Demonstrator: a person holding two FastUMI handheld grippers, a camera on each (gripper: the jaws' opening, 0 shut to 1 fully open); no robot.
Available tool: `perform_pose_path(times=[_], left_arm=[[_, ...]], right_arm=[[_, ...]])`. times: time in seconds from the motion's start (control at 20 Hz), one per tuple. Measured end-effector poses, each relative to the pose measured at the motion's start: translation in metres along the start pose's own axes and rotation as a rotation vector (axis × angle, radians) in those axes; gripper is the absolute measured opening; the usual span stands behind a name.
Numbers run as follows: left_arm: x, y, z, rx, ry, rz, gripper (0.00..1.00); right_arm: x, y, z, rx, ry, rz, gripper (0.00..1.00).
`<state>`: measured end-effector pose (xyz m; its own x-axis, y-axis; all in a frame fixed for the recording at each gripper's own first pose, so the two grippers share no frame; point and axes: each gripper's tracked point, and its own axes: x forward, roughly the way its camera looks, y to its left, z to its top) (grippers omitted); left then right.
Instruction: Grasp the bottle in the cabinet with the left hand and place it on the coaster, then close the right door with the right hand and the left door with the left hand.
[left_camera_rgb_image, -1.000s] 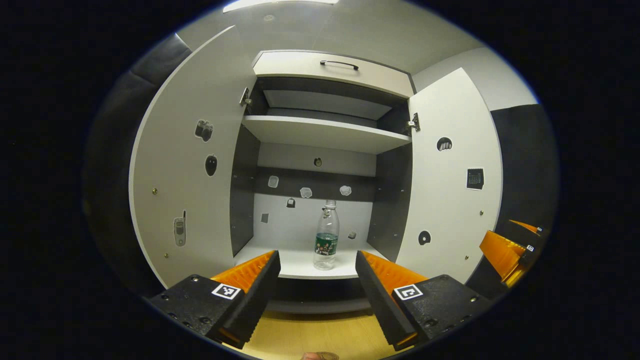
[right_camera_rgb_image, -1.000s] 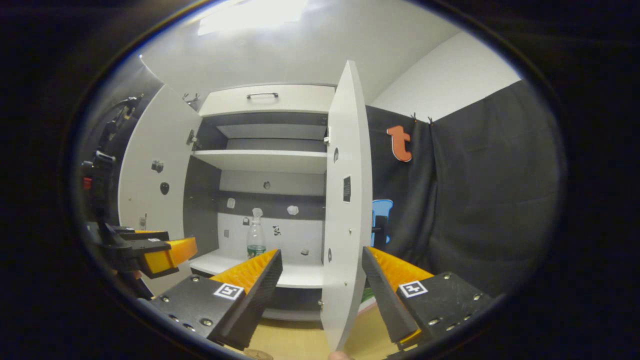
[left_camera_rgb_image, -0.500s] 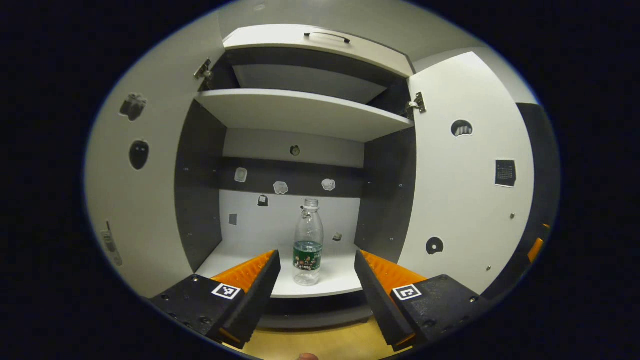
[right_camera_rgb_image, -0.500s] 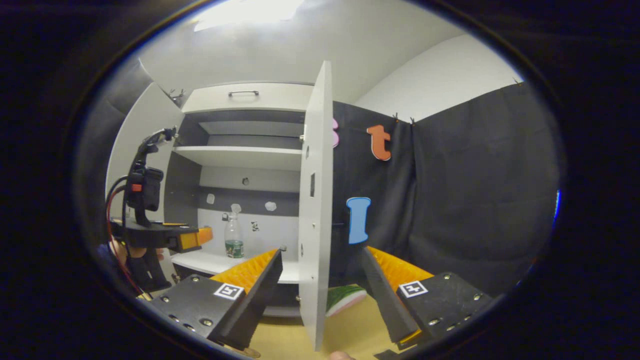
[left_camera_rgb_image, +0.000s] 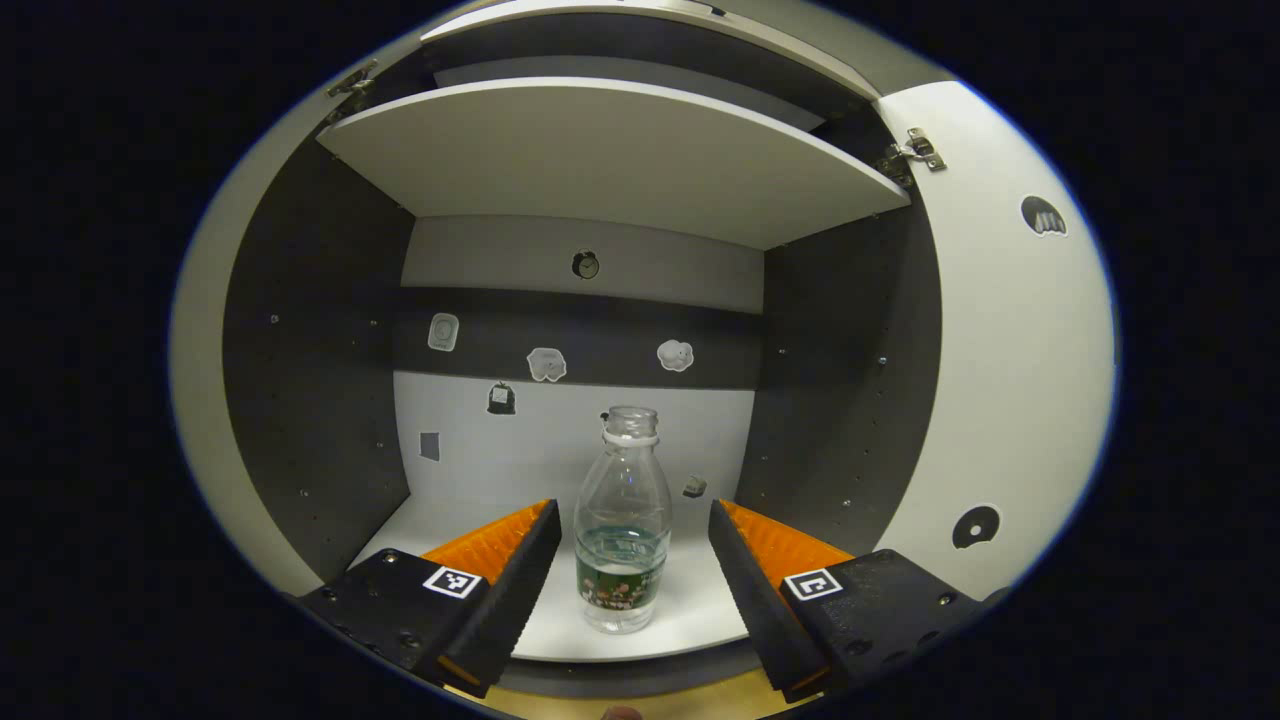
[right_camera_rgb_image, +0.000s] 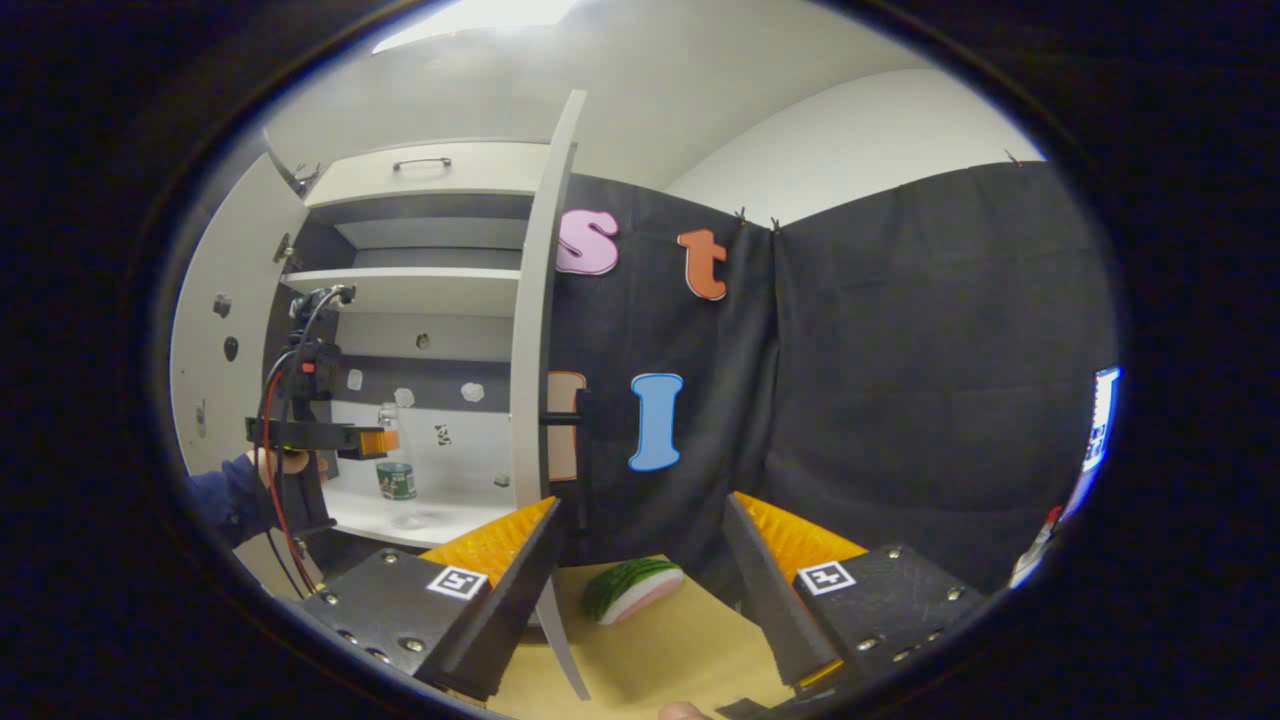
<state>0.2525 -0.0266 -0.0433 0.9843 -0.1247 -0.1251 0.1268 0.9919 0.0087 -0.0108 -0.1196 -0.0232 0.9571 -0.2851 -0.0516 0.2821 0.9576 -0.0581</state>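
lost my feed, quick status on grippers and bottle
Left gripper open, lined up on bottle, no contact. Right gripper open, idle by right door. Bottle upright on cabinet floor; nothing blocking.

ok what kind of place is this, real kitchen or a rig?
Looks like a staged data-collection booth, not a home: black cloth wall behind a cabinet dotted with small stickers, holding one bottle, and marker-tagged handheld grippers, the left gripper open toward it.
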Motion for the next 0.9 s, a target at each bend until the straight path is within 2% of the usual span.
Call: perform_pose_path(times=[0.4, 0.5, 0.7, 0.9], left_arm=[[0.046, 0.014, -0.013, 0.057, 0.037, 0.026, 0.92], [0.046, 0.014, -0.011, 0.052, 0.029, 0.022, 0.8], [0.03, 0.008, -0.008, 0.026, 0.03, -0.018, 0.77], [-0.007, 0.002, 0.006, 0.046, -0.001, -0.054, 0.77]], right_arm=[[0.017, -0.004, -0.009, -0.011, 0.018, -0.009, 0.98], [0.017, -0.006, -0.012, -0.014, 0.023, -0.012, 0.98], [0.012, -0.008, -0.013, -0.01, 0.024, -0.016, 0.97], [0.003, -0.008, -0.008, -0.013, 0.013, -0.011, 0.99]])
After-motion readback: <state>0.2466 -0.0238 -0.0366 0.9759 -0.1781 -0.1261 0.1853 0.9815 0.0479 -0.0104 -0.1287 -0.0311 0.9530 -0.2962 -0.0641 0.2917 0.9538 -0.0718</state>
